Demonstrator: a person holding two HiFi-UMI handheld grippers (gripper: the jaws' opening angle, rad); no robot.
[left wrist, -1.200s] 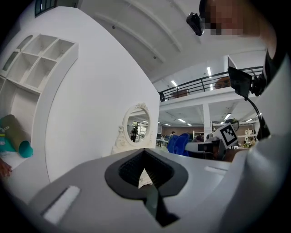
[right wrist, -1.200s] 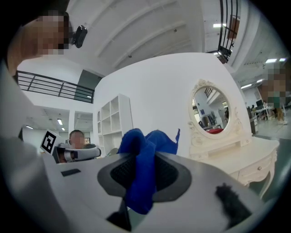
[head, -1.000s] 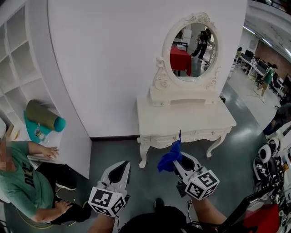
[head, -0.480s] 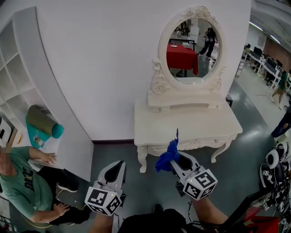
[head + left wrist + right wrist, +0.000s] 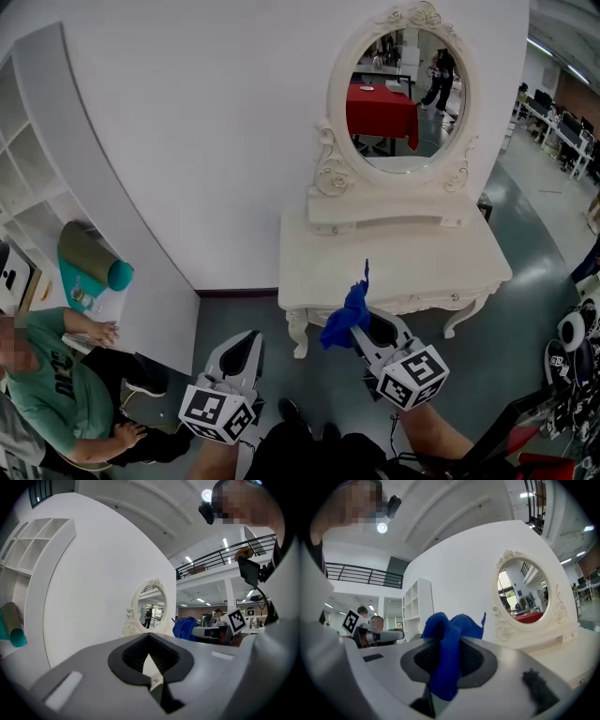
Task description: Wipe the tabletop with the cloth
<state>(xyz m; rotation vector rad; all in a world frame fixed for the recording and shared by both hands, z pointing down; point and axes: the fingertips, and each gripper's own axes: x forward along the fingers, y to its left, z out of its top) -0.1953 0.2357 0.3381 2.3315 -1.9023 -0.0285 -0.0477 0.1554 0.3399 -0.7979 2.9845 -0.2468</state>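
A blue cloth sticks up from my right gripper, which is shut on it; in the right gripper view the cloth fills the gap between the jaws. The gripper hovers just in front of the near edge of a white dressing table with an oval mirror. My left gripper hangs lower left over the grey floor, apart from the table. Its jaws meet with nothing between them in the left gripper view, where the cloth shows at the right.
A white shelving unit stands at the left with a rolled green mat on a shelf. A seated person in a green shirt is at the lower left. Equipment clutters the floor at the far right.
The view has drawn closer to the dressing table, which now sits larger and nearer to both grippers. The right gripper still holds the cloth; the left gripper stays shut.
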